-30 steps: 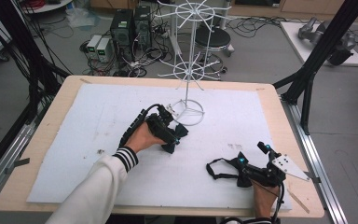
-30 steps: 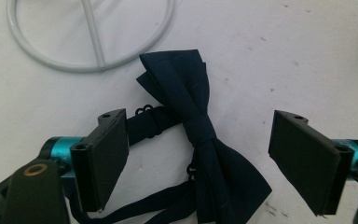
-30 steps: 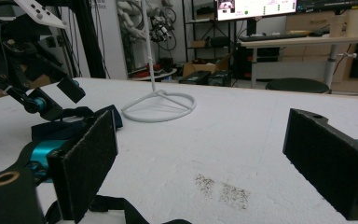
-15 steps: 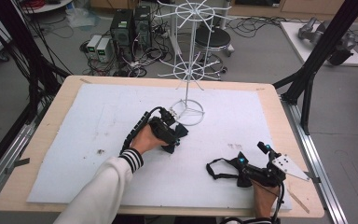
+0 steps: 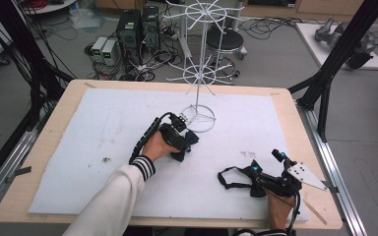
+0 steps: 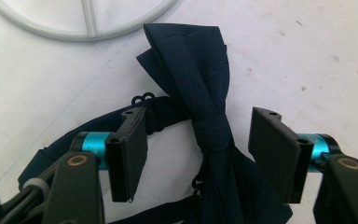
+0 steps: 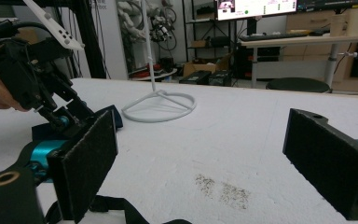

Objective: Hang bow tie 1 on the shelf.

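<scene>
A navy bow tie (image 6: 186, 60) lies flat on the white table cover, just in front of the wire stand's base ring (image 6: 88, 28). My left gripper (image 6: 200, 123) points down over it, one pad on each side of the knot (image 6: 213, 133). The jaws have just been closing, and a gap still shows between each pad and the knot. In the high view the left gripper (image 5: 184, 142) covers most of the bow tie (image 5: 192, 137). My right gripper (image 5: 267, 163) rests open near the front right of the table with nothing between its pads (image 7: 88, 158).
A tall white wire stand (image 5: 199, 73) with spoke rings rises from its base (image 7: 158, 105) at the table's middle back. A black strap (image 5: 231, 179) lies looped beside the right gripper. Dark smudges (image 7: 221, 189) mark the cover. Black frame poles flank the table.
The left hand has shifted slightly over the bow tie beside the stand base. The right hand has kept still.
</scene>
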The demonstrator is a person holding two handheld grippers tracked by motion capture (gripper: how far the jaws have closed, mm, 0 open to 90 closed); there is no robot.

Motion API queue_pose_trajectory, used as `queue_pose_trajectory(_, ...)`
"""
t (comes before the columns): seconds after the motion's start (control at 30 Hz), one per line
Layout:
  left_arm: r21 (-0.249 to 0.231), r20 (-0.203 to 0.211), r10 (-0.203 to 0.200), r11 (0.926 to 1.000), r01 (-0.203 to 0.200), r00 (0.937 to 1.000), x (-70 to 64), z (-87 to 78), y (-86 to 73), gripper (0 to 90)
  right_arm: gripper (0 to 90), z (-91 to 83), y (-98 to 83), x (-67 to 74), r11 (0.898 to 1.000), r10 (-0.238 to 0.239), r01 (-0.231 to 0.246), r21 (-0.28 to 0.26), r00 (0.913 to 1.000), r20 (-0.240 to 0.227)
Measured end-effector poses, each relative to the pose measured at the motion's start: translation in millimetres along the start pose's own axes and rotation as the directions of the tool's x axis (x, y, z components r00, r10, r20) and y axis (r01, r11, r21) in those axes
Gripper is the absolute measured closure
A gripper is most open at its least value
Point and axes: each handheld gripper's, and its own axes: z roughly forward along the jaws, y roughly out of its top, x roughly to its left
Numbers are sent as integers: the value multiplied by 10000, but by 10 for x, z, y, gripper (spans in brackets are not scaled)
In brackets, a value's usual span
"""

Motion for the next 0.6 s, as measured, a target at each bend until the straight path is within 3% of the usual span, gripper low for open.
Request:
queue_pose_trajectory(0.27,74,84,3,10000,-4,10000,-7,19,5,476,93,0,0,0,10000,26,-26,-7,10000,-5)
queue_pose_trajectory(0.47,132,-254,32,9999,-29,9997,-14,16,10,618,93,-1,1,1,10000,29,-29,-5,10000,-8)
queue_pose_trajectory(0.6,140,-502,-95,9999,102,9987,-34,21,15,658,93,0,1,-2,10000,68,-68,-18,10000,-13)
